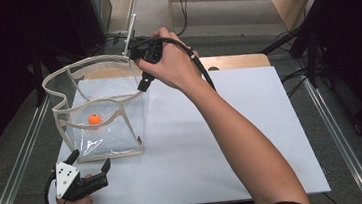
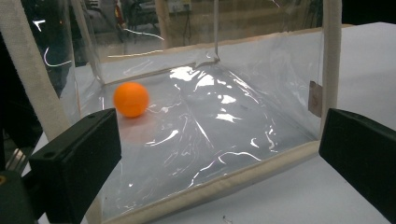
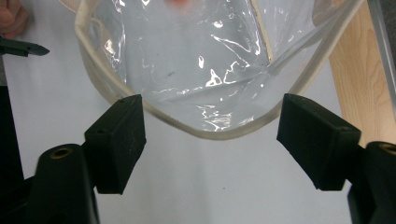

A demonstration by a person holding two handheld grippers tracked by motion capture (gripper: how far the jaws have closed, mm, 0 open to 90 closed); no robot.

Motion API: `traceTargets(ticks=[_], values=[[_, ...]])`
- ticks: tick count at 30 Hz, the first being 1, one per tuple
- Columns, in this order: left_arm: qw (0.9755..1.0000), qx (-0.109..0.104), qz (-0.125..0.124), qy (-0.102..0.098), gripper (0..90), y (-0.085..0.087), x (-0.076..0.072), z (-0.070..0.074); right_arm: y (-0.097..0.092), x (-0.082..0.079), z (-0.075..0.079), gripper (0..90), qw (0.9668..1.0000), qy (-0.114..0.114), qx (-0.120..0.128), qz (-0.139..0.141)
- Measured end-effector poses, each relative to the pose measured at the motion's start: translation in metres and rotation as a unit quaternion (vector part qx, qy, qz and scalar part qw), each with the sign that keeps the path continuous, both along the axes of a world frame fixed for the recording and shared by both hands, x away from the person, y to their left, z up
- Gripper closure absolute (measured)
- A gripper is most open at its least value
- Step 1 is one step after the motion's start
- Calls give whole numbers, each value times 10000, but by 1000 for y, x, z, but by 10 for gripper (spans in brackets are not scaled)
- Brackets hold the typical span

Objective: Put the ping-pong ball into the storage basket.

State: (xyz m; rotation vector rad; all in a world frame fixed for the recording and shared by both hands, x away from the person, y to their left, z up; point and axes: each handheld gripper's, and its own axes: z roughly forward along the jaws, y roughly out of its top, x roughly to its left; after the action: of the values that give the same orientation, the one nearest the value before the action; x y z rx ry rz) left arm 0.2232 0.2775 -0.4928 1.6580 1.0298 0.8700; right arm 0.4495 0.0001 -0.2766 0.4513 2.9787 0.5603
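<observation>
A clear plastic bag point(image 1: 103, 139) with cream trim stands open on the left of the white table top point(image 1: 251, 125). An orange ball point(image 1: 94, 119) lies on its floor, toward the near left. My left gripper point(image 1: 90, 160) is open just in front of the bag's near left corner, low on the table. In the left gripper view the ball point(image 2: 131, 99) shows through the bag's clear wall point(image 2: 243, 107), beyond my left gripper point(image 2: 219, 135). My right gripper point(image 1: 143, 80) hovers open above the bag's far right rim. The rim point(image 3: 219, 134) sags between the jaws of my right gripper point(image 3: 212, 109), untouched.
A wooden board point(image 1: 235, 60) edges the table's back. Metal rails point(image 1: 340, 132) run along both sides, and dark equipment stands beyond them. The right half of the white top is bare. A cable point(image 1: 201, 67) trails from the right gripper along the forearm.
</observation>
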Motion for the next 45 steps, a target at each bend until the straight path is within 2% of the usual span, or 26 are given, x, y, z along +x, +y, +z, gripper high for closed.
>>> traceTargets(ticks=[12,20,37,45], values=[[10000,-19,6,10,0,0,0,0,-17,-15,-7,207,9999,-107,74,36],[10000,-34,12,4,0,0,0,0,-28,-25,-13,207,9998,-56,205,-21],[10000,-18,6,1,0,0,0,0,-56,-37,-38,207,9984,37,518,-214],[10000,-16,6,-4,0,-1,0,0,-72,-43,-53,207,9966,37,737,-362]])
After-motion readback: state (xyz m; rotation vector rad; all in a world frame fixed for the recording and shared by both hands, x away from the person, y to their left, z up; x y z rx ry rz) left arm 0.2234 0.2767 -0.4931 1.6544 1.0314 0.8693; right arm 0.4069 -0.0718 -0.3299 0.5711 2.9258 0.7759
